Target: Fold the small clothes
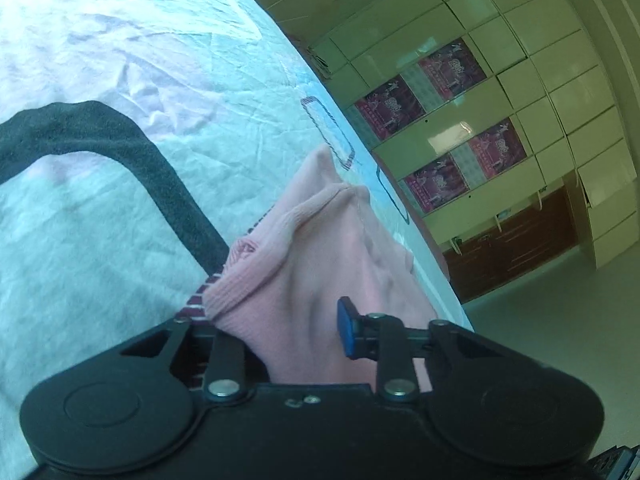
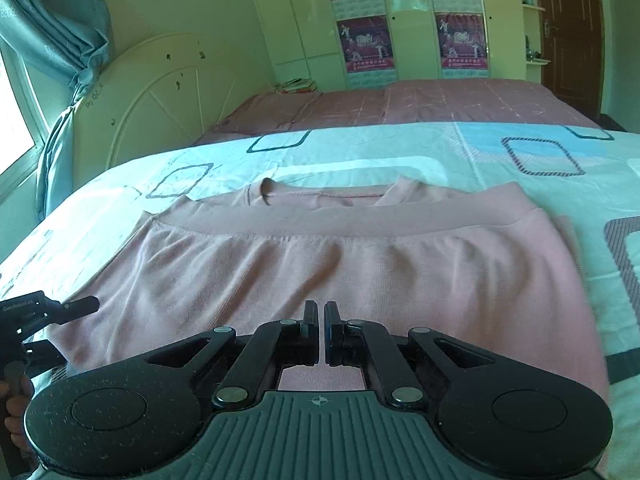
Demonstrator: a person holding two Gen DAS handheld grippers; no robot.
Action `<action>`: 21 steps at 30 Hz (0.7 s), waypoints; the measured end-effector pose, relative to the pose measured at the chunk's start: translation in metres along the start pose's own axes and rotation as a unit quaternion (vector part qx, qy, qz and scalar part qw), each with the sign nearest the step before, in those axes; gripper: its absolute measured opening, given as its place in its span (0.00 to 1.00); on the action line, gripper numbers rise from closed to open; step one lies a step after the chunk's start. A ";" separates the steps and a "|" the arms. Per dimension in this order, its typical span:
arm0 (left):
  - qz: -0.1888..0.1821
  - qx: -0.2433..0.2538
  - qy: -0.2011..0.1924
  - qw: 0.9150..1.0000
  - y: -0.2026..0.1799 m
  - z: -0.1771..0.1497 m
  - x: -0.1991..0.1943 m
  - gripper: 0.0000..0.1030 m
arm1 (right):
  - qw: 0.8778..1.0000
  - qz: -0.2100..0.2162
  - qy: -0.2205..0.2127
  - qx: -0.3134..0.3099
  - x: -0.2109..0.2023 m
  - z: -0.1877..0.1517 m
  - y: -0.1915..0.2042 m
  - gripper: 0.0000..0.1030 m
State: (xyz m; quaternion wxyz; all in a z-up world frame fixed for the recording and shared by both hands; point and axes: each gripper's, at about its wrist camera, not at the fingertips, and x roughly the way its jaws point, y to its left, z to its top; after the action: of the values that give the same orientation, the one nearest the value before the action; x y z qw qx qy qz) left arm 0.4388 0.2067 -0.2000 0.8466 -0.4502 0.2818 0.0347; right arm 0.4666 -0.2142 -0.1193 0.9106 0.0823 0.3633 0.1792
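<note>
Left wrist view: the left hand-held gripper (image 1: 304, 336) is clamped on a bunched fold of the pink garment (image 1: 320, 248), which rises over the pale patterned bed sheet (image 1: 120, 60); a dark curved band is printed on the sheet.

Right wrist view: the right hand-held gripper (image 2: 322, 332) has its jaws pressed together (nothing visibly between them) above the garment (image 2: 320, 264), spread flat on the bed, its ribbed hem folded across. The left tool reads "GenRobot.AI". Cupboard posters (image 2: 364, 40) are unreadable.
</note>
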 end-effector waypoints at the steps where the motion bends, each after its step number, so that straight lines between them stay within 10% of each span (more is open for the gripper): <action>1: -0.004 -0.011 0.008 1.000 0.004 0.003 0.004 0.08 | 1.000 0.004 0.004 -0.002 0.006 0.001 0.005 0.02; 6: -0.051 -0.018 0.002 0.999 0.004 0.013 -0.005 0.07 | 0.999 0.017 0.025 -0.025 0.029 -0.003 0.023 0.02; 15: 0.003 0.004 0.010 1.000 -0.001 0.008 -0.002 0.07 | 0.998 0.009 0.046 -0.046 0.047 -0.011 0.022 0.02; 21: 0.020 0.113 -0.001 0.993 -0.068 0.010 -0.016 0.07 | 0.999 0.045 0.000 0.030 0.007 -0.001 -0.010 0.02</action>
State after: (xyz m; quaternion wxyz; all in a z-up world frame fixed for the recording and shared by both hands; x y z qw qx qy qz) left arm 0.4512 0.1772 -0.1373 0.8913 -0.3458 0.2925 0.0200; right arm 0.4733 -0.2210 -0.1273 0.8988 0.1257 0.3642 0.2091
